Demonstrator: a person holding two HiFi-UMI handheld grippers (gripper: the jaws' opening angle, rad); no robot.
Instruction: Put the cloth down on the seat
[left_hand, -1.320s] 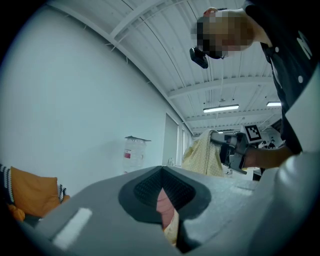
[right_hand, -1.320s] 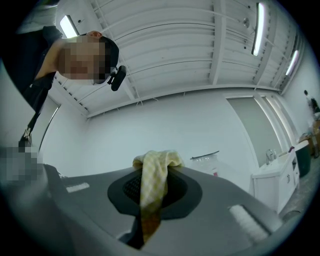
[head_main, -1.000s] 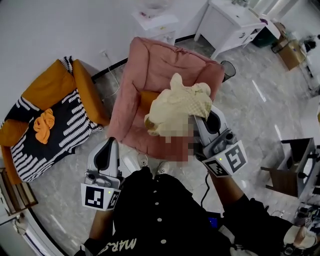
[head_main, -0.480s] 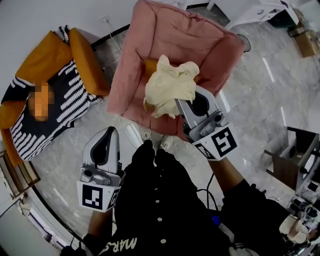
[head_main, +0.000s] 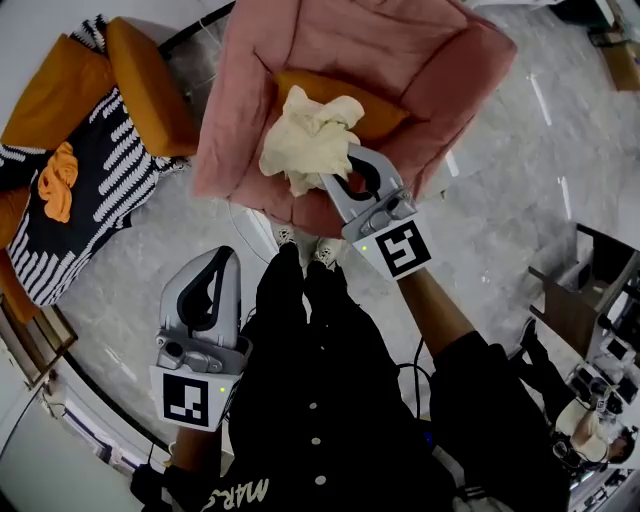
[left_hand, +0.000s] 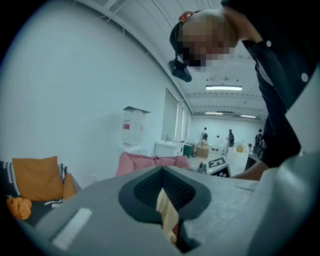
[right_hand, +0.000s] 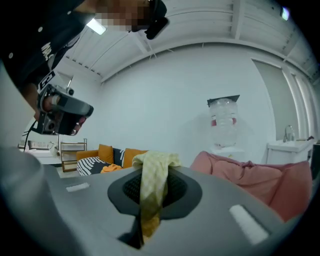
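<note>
You are at the lowering step, as far as I can judge. Your right gripper (head_main: 332, 180) has its fingers pinching the pale yellow cloth (head_main: 305, 140), which is bunched over the pink armchair (head_main: 230, 120) seat, beside its orange cushion (head_main: 388, 112); contact is unclear. Your left gripper (head_main: 224, 262), fingers pressed together, hangs near left. Next, settle the cloth on the seat, then spread the right fingers.

On the grey marble floor (head_main: 500, 200), an orange sofa (head_main: 140, 80) at left carries a black-and-white striped blanket (head_main: 95, 195) with a crumpled orange rag (head_main: 58, 180) on it; a dark rack (head_main: 590, 290) stands far right
</note>
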